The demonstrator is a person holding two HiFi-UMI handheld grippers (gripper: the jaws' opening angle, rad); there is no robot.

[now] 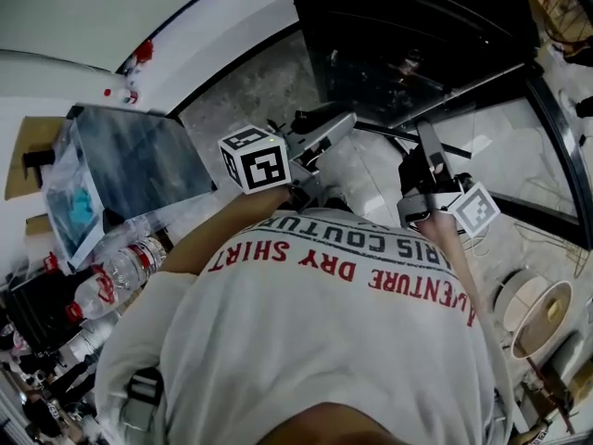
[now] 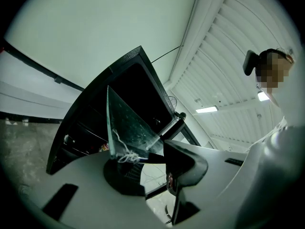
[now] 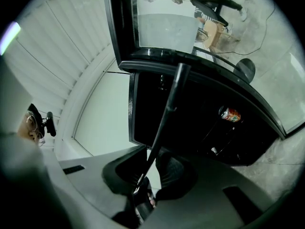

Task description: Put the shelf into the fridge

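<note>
A: We've got the left gripper [image 2: 152, 162] clamped on a corner of the glass shelf [image 2: 128, 125], and the right gripper [image 3: 147, 178] pinching its edge.
B: And we're holding it up before the open black fridge [image 1: 417, 35], above the speckled grey floor [image 1: 246, 86], with a white wall [image 1: 111, 17] alongside.

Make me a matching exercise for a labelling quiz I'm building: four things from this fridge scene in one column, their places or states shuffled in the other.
Things:
1. shelf
2. red can
3. plastic bottles
4. pale roll

Places or states:
A. among clutter at the person's left
B. inside the dark fridge
C. clamped by the left gripper and the right gripper
D. at the person's right, low in the head view

Pairs: 1-C; 2-B; 3-A; 4-D
</note>
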